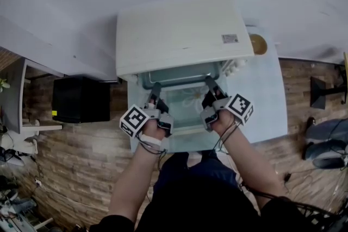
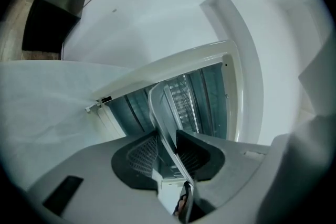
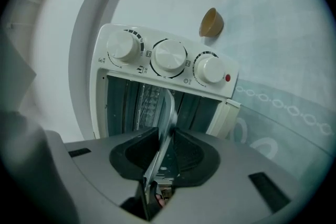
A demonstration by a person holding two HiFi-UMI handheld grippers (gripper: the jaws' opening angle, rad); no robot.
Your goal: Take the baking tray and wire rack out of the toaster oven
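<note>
The white toaster oven [image 1: 179, 35] stands on the table with its door [image 1: 187, 136] folded down toward me. The metal baking tray [image 1: 182, 96] sticks partway out of the oven mouth. My left gripper [image 1: 155, 91] is shut on the tray's front rim at its left end, and the thin rim [image 2: 157, 107] runs between the pads [image 2: 142, 152]. My right gripper [image 1: 209, 85] is shut on the same rim [image 3: 169, 107] at its right end. The wire rack [image 2: 184, 102] shows deeper inside the oven, behind the tray [image 3: 149, 99].
Three control knobs [image 3: 169, 56] sit along the oven's side panel. A small brown bowl [image 1: 258, 44] rests behind the oven at the right. A pale patterned cloth [image 1: 263, 100] covers the table. A black cabinet [image 1: 81, 99] stands on the floor at the left.
</note>
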